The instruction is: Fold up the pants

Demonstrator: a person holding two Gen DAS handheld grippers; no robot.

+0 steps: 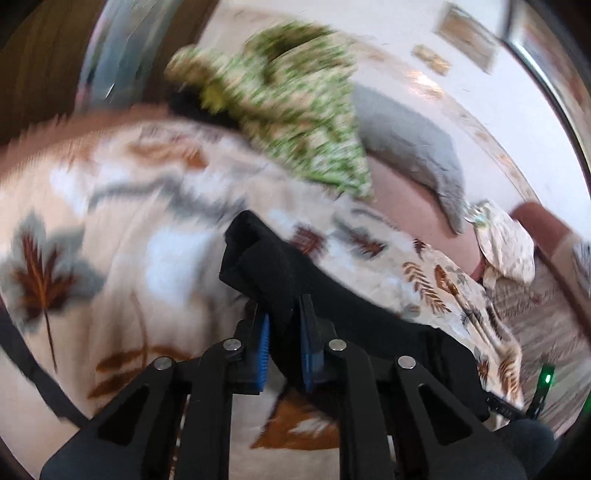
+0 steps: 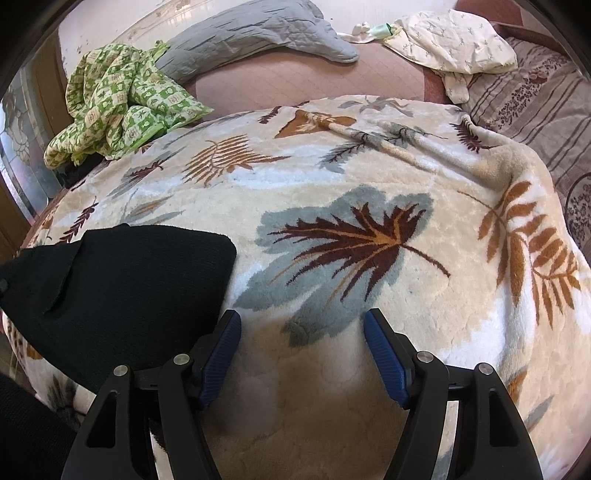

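The left gripper (image 1: 284, 317) is clenched on a bunched fold of the black pants (image 1: 280, 266), the cloth pinched between its blue pads (image 1: 263, 343) and lifted off the leaf-patterned blanket (image 1: 110, 229); the left wrist view is blurred. From the pinch the dark cloth trails down across the near part of the blanket. The right gripper (image 2: 303, 328) is released, its jaws spread wide above bare blanket with nothing between them, its blue pads (image 2: 384, 354) apart. Just beside its one finger, the pants (image 2: 122, 291) lie spread on the near corner of the blanket (image 2: 332, 184). At the far edge of the blanket lies a crumpled green checked cloth (image 2: 118, 99), beside it a grey quilted pillow (image 2: 258, 33), and further along that edge a cream printed cloth (image 2: 454, 40) and a striped bedcover (image 2: 535, 96)
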